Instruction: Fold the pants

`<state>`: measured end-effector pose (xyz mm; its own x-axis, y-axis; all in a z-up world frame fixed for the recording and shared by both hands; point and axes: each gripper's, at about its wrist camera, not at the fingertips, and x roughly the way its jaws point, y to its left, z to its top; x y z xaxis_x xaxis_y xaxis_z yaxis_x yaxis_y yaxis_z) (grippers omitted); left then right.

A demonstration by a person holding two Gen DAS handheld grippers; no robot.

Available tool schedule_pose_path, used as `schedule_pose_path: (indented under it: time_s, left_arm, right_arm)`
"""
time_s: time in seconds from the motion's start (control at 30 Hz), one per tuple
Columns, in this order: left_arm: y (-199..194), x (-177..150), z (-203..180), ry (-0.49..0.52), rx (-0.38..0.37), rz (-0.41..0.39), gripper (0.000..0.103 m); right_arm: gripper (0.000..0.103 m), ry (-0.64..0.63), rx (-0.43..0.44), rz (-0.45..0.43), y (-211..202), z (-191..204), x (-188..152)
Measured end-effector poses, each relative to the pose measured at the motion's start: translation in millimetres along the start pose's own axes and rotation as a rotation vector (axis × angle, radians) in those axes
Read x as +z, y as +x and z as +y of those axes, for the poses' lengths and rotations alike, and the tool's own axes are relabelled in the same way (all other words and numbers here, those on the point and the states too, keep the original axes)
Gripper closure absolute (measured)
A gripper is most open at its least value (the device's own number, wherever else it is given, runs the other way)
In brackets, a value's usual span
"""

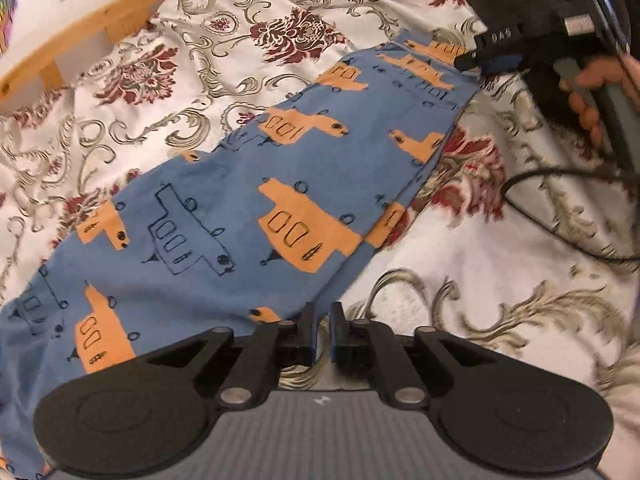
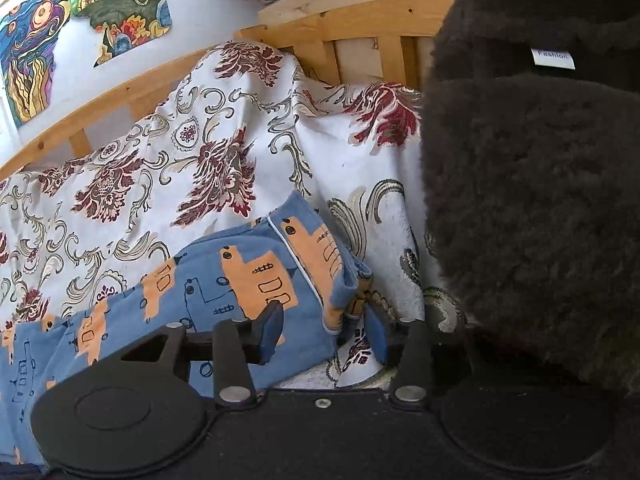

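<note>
- Blue cotton pants with orange truck prints (image 1: pixel 256 200) lie flat and lengthwise on a white bedspread with dark red floral pattern (image 1: pixel 480 260).
- The left black two-finger gripper (image 1: pixel 323 334), fingers nearly together, hovers at the pants' near edge.
- The right black gripper (image 1: pixel 476 60), held by a hand (image 1: pixel 600 96), touches the far end.

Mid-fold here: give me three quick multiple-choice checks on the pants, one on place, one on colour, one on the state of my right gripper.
1. The pants lie on:
A. a floral bedspread
B. a bare wooden floor
C. a glass table

2. The vehicle prints on the pants are:
A. green
B. orange
C. white

3. The right gripper is:
A. shut tight on nothing
B. out of view
C. open around the pants' end

Answers:
1 A, patterned bedding surrounds the cloth.
2 B, orange shapes on blue.
3 C, its fingers stand apart, either side of the hem.
</note>
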<state>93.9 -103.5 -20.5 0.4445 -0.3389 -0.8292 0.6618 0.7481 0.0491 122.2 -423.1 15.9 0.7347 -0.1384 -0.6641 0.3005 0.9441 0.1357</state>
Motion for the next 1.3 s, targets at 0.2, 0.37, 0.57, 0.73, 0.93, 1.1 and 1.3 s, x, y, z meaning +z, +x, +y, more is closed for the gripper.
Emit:
schedule_pose_path:
  time_s: [0.2, 0.37, 0.57, 0.73, 0.93, 1.1, 1.3]
  left_arm:
    - [-14.6, 38.6, 3.3, 0.014, -0.080, -0.022, 0.060]
    - [-9.2, 113.6, 7.7, 0.032, -0.139, -0.090, 0.041]
    - [51.1, 219.0, -6.4, 0.105, -0.238, -0.121, 0.040]
    - [115.2, 273.1, -17.2, 0.140, -0.356, -0.099, 0.040]
    - [183.7, 295.1, -27.1, 0.112, -0.435, 0.025, 0.055]
    - [193.2, 294.8, -22.4, 0.070, -0.472, 0.034, 0.085]
    - [174.4, 289.6, -36.5, 0.104, -0.416, -0.086, 0.085]
  right_arm:
    - [0.051, 0.016, 0.018, -0.007, -2.2, -5.8, 2.3]
    - [0.051, 0.121, 0.040, -0.041, -0.4, -17.9, 0.8]
    - [0.051, 0.157, 0.052, -0.076, 4.4, -19.8, -2.2]
    - [0.055, 0.180, 0.073, -0.074, 9.8, -23.0, -2.9]
    - [0.080, 0.191, 0.031, -0.077, 20.1, -27.3, -2.5]
    - [0.091, 0.182, 0.002, -0.101, 17.8, -26.3, -1.6]
    - [0.091, 0.006, -0.094, -0.174, 9.7, -5.6, -2.5]
